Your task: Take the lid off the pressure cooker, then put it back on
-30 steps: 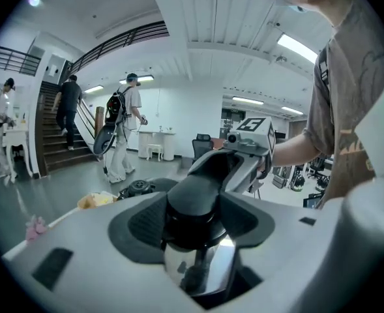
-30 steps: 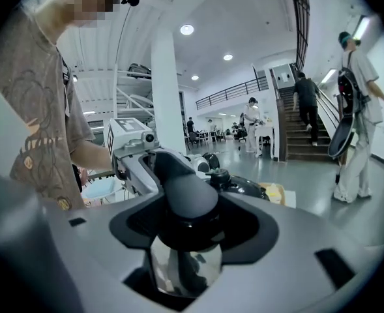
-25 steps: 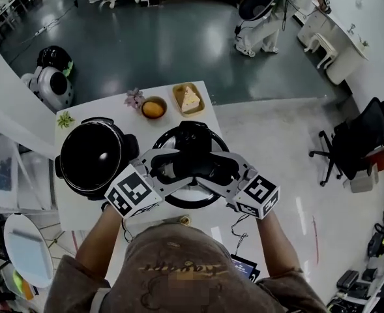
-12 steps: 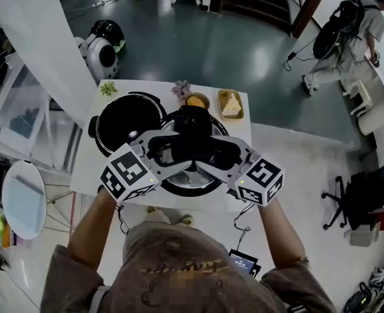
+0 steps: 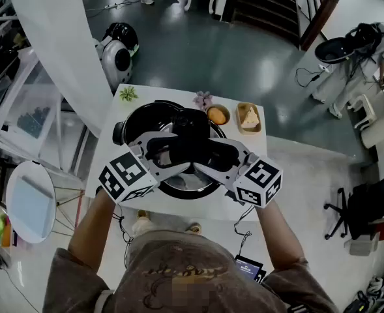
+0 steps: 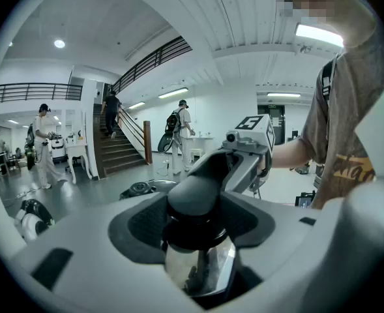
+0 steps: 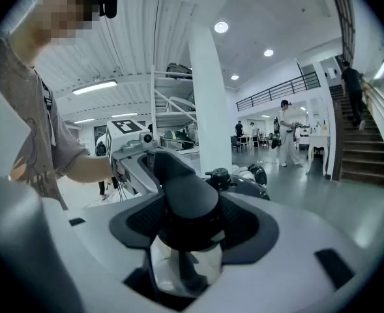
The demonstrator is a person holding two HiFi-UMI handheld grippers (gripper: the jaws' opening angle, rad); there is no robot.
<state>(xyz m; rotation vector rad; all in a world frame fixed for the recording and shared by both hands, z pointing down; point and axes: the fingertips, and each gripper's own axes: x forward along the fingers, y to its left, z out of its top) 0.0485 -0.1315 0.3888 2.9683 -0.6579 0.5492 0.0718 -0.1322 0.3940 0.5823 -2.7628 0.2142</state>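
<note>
The pressure cooker's lid (image 5: 189,185), round with a shiny rim, hangs in the air between my two grippers. It overlaps most of the open black pot (image 5: 129,121) on the white table. My left gripper (image 5: 171,151) and right gripper (image 5: 212,155) face each other, both shut on the lid's black handle (image 5: 192,147). In the left gripper view the handle (image 6: 195,204) fills the jaws, and the right gripper (image 6: 249,150) shows behind it. The right gripper view shows the same handle (image 7: 184,204) clamped, with the left gripper (image 7: 130,142) beyond.
On the table's (image 5: 238,208) far edge stand a small plant (image 5: 128,94), a flower (image 5: 202,100), a bowl with an orange (image 5: 216,115) and a tray with a cake slice (image 5: 248,117). A round white stand (image 5: 29,201) is at the left. People walk farther off.
Both grippers have carried the lid to the left, from beside the pot to above it. The pot, fully uncovered before, is now largely hidden under the lid.
</note>
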